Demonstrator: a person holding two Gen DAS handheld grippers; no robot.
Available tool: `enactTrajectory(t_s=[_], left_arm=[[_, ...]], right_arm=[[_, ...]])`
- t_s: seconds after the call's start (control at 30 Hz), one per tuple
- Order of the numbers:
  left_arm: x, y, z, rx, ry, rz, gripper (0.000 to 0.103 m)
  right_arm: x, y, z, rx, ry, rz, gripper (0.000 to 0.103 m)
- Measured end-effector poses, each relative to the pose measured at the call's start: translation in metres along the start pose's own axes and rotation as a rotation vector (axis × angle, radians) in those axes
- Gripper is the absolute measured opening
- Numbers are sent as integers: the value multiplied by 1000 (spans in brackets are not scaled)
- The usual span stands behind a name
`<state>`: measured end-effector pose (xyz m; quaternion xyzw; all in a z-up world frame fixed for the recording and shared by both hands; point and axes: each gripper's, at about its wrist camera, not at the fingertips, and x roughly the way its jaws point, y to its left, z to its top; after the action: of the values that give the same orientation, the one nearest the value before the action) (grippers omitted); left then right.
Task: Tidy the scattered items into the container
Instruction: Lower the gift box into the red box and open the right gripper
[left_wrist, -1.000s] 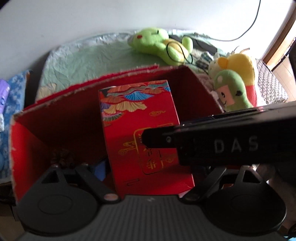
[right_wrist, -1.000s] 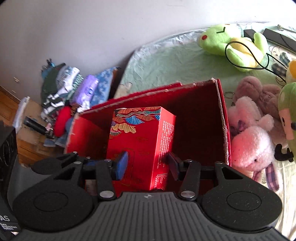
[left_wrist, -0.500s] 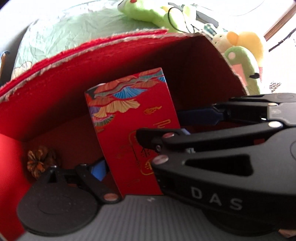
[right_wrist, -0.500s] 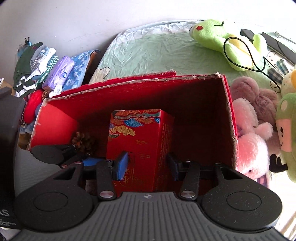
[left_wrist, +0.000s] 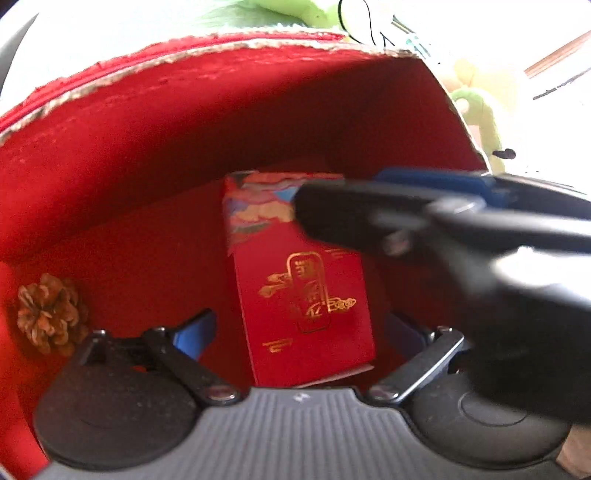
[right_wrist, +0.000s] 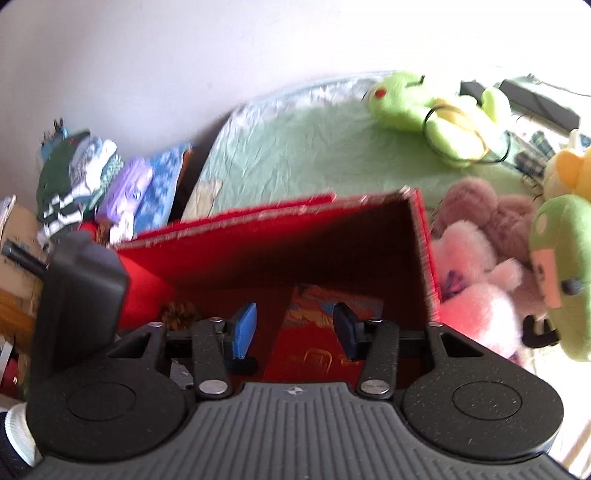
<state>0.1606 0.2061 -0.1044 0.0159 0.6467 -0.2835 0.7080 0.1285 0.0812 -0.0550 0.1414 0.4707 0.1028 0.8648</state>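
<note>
Your left hand-held gripper (left_wrist: 301, 334): jaws spread wide and just been opening further; the red packet lies between the fingers, with a gap on each side, so nothing is gripped.
Your right hand-held gripper (right_wrist: 293, 330): jaws parted about halfway, blue pads (right_wrist: 242, 328) clear of the packet below, holding nothing; in the left view it reaches in from the right, blurred, across the packet's top corner.
Red packet (left_wrist: 301, 295): flat on the box floor, gold print facing up, coloured pattern at its far end; your left gripper looks almost straight down on it.
Pine cone (left_wrist: 48, 314): on the box floor at the left, well apart from the packet, near the left wall.
Red box (left_wrist: 155, 122): open-topped, ragged pale rim, red inside; it sits on the bed.
Pink plush toy (right_wrist: 476, 288): just beside the box's right wall, outside it, with a brown plush (right_wrist: 491, 210) behind.
Green plush toy (right_wrist: 436, 110): farther back on the green bedcover (right_wrist: 295, 147), a black cord looped over it.
Folded clothes (right_wrist: 92, 177): stacked at the left, beyond the bed's edge, against the wall.
</note>
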Motion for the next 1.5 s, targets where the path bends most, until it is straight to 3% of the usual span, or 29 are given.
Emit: enactTrajectory(t_s=[0.13, 0.23, 0.37, 0.5, 0.8, 0.97, 1.2, 1.5], left_arm=[[4, -14, 6, 38, 9, -4, 101], [8, -22, 11, 46, 23, -24, 101], [13, -28, 14, 33, 47, -74, 101], [13, -29, 12, 30, 35, -79, 101], [2, -27, 2, 32, -32, -54, 101], [-6, -25, -3, -7, -80, 43, 101], [-22, -29, -13, 24, -155, 192, 101], [-35, -10, -28, -47, -205, 252, 101]], right_arm=[[-9, -6, 2, -15, -35, -57, 50], [-15, -18, 3, 10, -38, -32, 41], [-24, -30, 3, 37, -74, -34, 36], [-24, -37, 1, 70, -79, 3, 35], [-23, -36, 1, 71, -99, 2, 36], [-22, -32, -2, 25, -113, -21, 36], [-22, -33, -3, 20, -116, -23, 36], [-24, -33, -6, 20, -134, -13, 35]])
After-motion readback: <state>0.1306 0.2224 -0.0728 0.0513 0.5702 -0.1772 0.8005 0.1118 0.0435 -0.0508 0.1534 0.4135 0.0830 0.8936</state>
